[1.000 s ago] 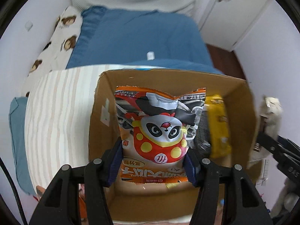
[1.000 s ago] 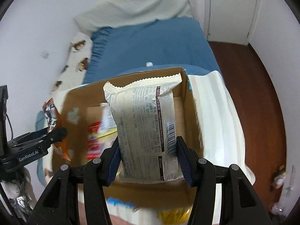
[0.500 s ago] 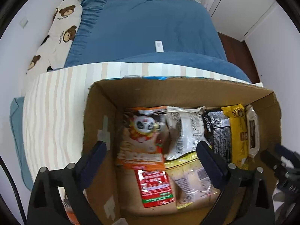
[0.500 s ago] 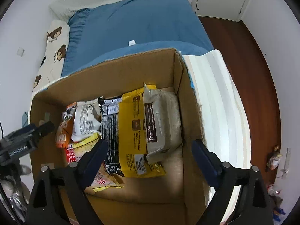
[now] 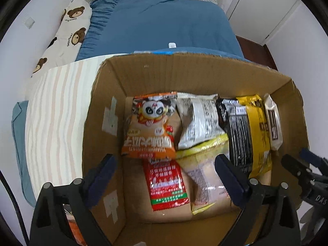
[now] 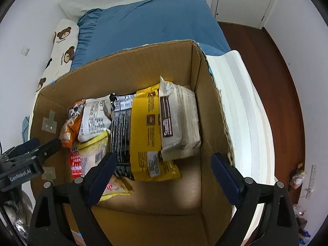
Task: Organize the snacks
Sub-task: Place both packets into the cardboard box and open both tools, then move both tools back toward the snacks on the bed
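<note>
1. Two hand-held grippers hover above the box (image 5: 174, 75), both released and holding nothing: the left hand-held gripper (image 5: 165, 173) fills the lower centre of its own frame, the right hand-held gripper (image 6: 163, 172) the lower centre of its own.
2. Snacks lie inside the box, which fills the middle of both frames and rests on a striped cloth (image 5: 55, 110) in front of the bed (image 5: 160, 24).
3. At centre left of the left frame, the panda bag (image 5: 150, 125) lies flat, its lower edge overlapping the red packet (image 5: 167, 184). To its right sits the white bag (image 5: 199, 119), partly over a yellow-edged pouch (image 5: 205, 176).
4. At centre right of the right frame, the black pack (image 6: 121, 131), yellow pack (image 6: 146, 135) and beige pack (image 6: 178, 121) overlap side by side against the right wall, probably packed so to save floor space.
5. Bare cardboard shows along the near edge of the box floor, so more could fit.
6. I judge both jaws stand wide so the next snack can be taken.
</note>
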### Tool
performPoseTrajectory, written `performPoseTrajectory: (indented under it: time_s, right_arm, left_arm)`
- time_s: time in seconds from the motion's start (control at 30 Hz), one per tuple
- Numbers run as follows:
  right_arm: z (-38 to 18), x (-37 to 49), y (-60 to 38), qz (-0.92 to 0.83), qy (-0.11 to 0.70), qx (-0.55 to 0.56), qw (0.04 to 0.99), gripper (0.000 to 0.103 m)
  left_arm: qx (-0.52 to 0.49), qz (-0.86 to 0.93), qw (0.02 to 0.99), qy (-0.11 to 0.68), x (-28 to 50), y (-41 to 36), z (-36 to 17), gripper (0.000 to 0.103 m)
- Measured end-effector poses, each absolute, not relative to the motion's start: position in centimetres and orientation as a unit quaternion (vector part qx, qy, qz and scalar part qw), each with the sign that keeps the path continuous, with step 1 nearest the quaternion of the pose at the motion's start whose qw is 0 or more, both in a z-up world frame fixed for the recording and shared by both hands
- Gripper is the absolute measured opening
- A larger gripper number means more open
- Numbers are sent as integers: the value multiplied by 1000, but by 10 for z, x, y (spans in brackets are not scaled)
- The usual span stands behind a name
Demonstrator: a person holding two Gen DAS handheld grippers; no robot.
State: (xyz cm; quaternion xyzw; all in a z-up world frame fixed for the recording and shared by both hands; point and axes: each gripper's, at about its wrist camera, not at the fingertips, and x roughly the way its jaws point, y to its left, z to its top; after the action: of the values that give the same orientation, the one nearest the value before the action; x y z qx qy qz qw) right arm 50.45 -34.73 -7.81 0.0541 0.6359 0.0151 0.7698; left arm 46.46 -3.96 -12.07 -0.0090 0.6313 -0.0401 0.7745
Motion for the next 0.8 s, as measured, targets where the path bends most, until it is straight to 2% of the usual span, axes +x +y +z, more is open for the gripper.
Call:
performPoseTrajectory:
  time_s: [0.3, 0.8]
  right_arm:
    - [-58, 473, -346, 20, 603, 27, 797, 95]
    - [13, 381, -333, 40, 510, 2, 859, 95]
  left_arm:
    - [-6, -34, 806, 591, 424, -38, -95, 98]
    - [11, -33, 874, 484, 323, -40, -21, 98]
